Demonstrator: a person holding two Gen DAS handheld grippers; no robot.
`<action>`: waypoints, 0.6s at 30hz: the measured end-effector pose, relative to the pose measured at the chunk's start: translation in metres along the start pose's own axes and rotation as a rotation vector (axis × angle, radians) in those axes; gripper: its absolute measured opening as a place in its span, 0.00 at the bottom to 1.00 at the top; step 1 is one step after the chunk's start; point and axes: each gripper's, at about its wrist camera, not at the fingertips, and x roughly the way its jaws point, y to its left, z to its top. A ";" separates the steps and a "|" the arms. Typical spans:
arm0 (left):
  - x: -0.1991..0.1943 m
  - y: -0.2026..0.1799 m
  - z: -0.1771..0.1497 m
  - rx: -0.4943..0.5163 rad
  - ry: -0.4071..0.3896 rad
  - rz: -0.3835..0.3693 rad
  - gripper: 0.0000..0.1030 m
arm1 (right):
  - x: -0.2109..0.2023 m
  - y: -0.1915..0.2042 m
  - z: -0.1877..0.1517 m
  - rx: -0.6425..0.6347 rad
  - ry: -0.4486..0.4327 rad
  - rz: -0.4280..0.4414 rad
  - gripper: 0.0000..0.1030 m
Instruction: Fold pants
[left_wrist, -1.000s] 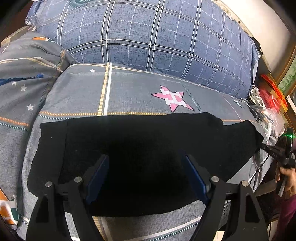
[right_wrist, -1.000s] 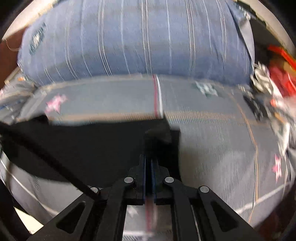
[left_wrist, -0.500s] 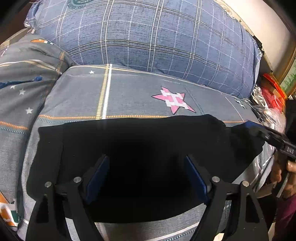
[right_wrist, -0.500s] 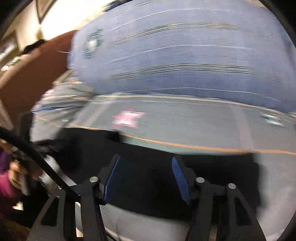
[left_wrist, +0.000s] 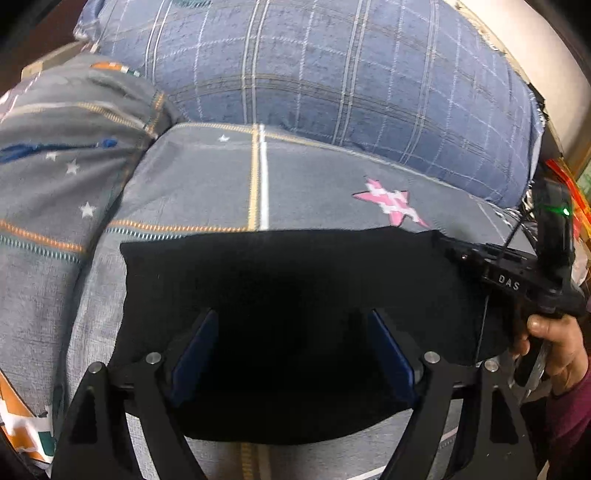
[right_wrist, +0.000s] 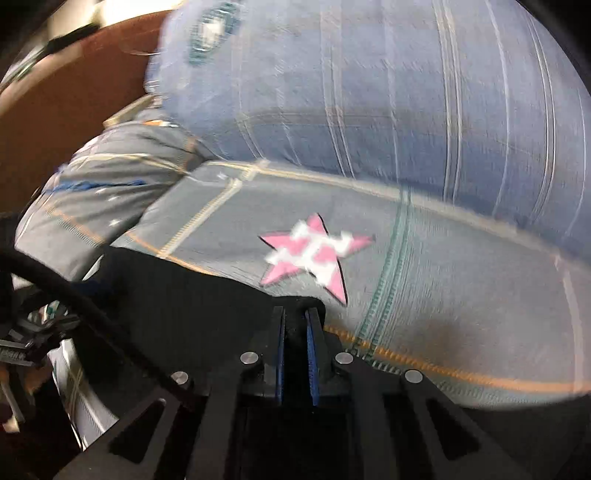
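One pair of black pants (left_wrist: 303, 295), already folded to a wide band, lies flat on the grey bed sheet (left_wrist: 314, 177) below the blue plaid pillow (left_wrist: 332, 81). The right gripper (right_wrist: 294, 325) is closing its jaws on the far right corner of the pants, so another fold seems to begin, while the left gripper (left_wrist: 291, 350) hangs over the middle with jaws wide apart and holds nothing. Next, the pinched corner probably must be lifted and carried across to the left edge.

Left wrist camera sat close above the folded black fabric pants (left_wrist: 295, 314), angled down toward the big blue plaid pillow (left_wrist: 332, 92). Right wrist camera looked from the pants' corner, low and blurred, probably facing the same way. Both caught the pink star patch (left_wrist: 391, 203) (right_wrist: 314, 254).
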 end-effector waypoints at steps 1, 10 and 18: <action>0.001 0.002 -0.001 -0.007 0.006 -0.002 0.80 | -0.002 0.001 -0.002 -0.009 -0.025 -0.007 0.11; -0.014 0.017 -0.015 -0.012 0.007 0.032 0.80 | -0.051 0.042 0.003 -0.091 -0.108 0.034 0.35; -0.036 0.045 -0.038 -0.036 0.031 0.079 0.80 | -0.009 0.069 -0.026 -0.131 -0.014 0.043 0.35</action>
